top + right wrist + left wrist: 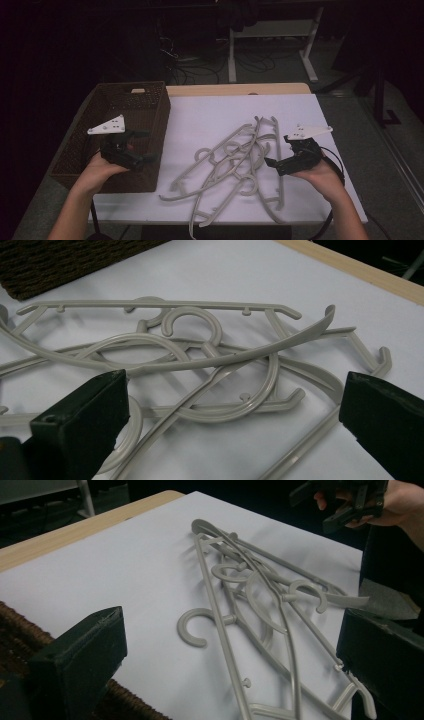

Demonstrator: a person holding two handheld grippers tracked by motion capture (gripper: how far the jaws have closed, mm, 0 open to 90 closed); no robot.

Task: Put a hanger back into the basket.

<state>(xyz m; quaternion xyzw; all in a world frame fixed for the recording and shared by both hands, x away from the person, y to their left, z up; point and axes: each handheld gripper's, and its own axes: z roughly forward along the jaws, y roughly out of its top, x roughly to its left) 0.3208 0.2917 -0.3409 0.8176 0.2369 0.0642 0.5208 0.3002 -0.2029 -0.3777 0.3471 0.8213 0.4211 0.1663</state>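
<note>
With both the left gripper (pixel 142 146) and right gripper (pixel 272 165) spread wide and empty, the tangled grey hangers (pixel 235 162) on the counter (pixel 200 115) look light, stiff, slippery, best pinched at a straight bar.

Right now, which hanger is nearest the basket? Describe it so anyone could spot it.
On the white sheet, right of the brown basket, lies a heap of grey hangers. The one meant is the hanger at the heap's left edge: its hook curls out alone, clear of the tangle.

A dim room surrounds the white-covered, wood-edged surface (pixel 300 89). Behind it, white metal desk legs (pixel 232 55) stand on dark floor (pixel 270 65) among tangled black cables (pixel 190 65).
</note>
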